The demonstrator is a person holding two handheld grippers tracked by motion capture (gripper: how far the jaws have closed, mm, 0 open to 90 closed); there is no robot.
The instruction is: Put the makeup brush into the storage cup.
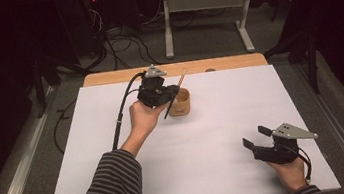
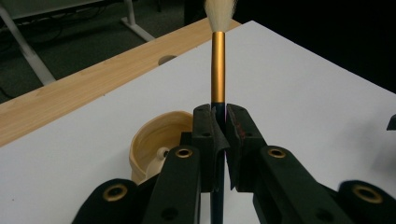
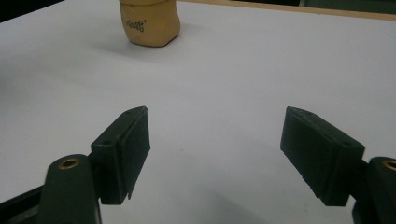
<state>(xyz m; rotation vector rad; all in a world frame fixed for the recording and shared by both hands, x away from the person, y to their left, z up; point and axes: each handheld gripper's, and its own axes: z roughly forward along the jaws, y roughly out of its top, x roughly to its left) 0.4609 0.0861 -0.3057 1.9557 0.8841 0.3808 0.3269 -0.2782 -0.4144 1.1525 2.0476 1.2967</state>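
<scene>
1. My left claw is pinching a brush between its two black pads, pressed tight on the dark lower shaft; in the high view I am holding this claw near the far edge of the table, just beside the cup.
2. The brush is standing straight up out of the jaws in the left gripper view, its dark handle running down between them and out below.
3. From the high view, the brush is slanting across the cup's near rim, its pale end pointing toward the wooden strip.
4. The cup is sitting just below and left of my jaws in the left gripper view, open side up.
5. My right claw is spreading wide with nothing between the pads, hovering low over the white sheet; in the high view it is well apart from the cup, near the table's front right corner.
6. Dark writing is showing on the cup's side in the right gripper view, too small for me to read.
7. The brush has a shiny gold cylindrical ferrule and a soft white bristle tuft.
8. The cup is tan, smooth-walled and rounded, with faint ridges inside.
9. The sheet is flat, matte white; the strip behind it is light-grained wood with a round hole.
</scene>
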